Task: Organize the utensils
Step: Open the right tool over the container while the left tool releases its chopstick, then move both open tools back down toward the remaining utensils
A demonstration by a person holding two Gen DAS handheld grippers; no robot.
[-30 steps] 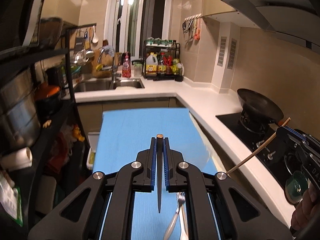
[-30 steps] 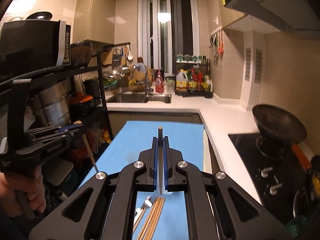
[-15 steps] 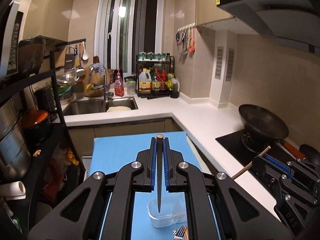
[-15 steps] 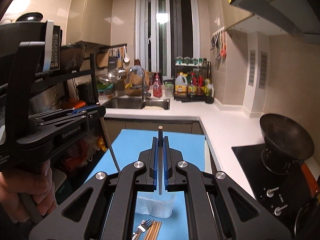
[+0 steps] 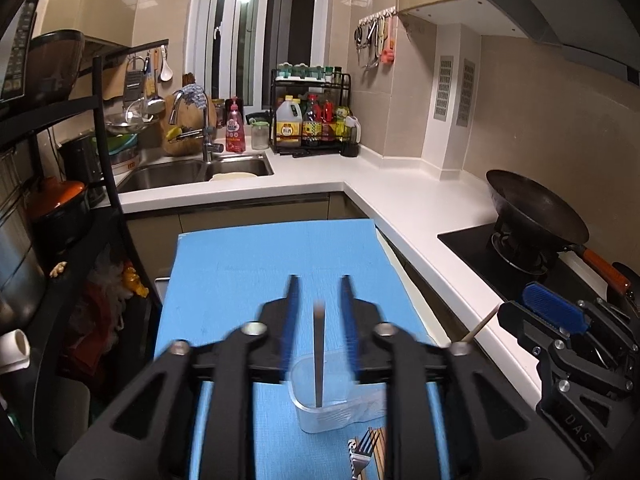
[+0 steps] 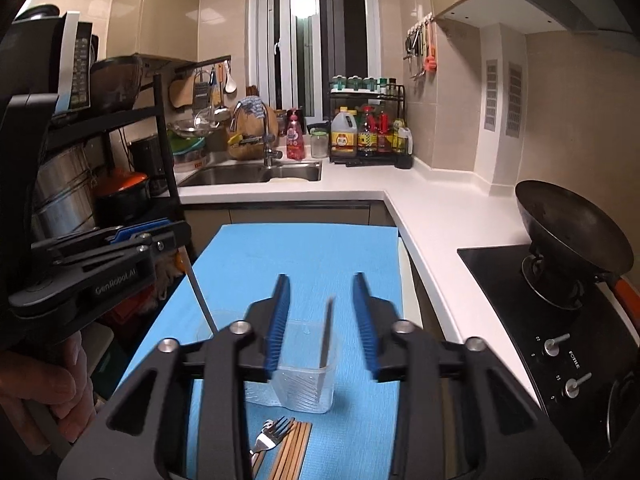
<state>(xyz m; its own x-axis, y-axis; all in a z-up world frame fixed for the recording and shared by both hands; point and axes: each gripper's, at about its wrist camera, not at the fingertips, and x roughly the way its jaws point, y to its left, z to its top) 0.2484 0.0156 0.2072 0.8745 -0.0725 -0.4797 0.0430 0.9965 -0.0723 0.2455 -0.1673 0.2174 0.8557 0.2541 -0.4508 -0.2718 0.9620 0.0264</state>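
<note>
Both grippers' fingers [image 5: 292,308] [image 6: 362,308] gape wide (motion-blurred), each loosing a chopstick [image 5: 319,356] [image 6: 327,332] over the clear cup [image 6: 304,376].

Reads "GenRobot.AI" on left gripper [image 6: 320,292]; "DAS" on right gripper [image 5: 540,308]; "FOTILE" on hob [image 6: 574,360].

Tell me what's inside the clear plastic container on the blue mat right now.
Two chopsticks stand in the clear plastic container: a dark chopstick and a wooden chopstick, both jaws open around them. Its floor is partly hidden by gripper frames.
</note>
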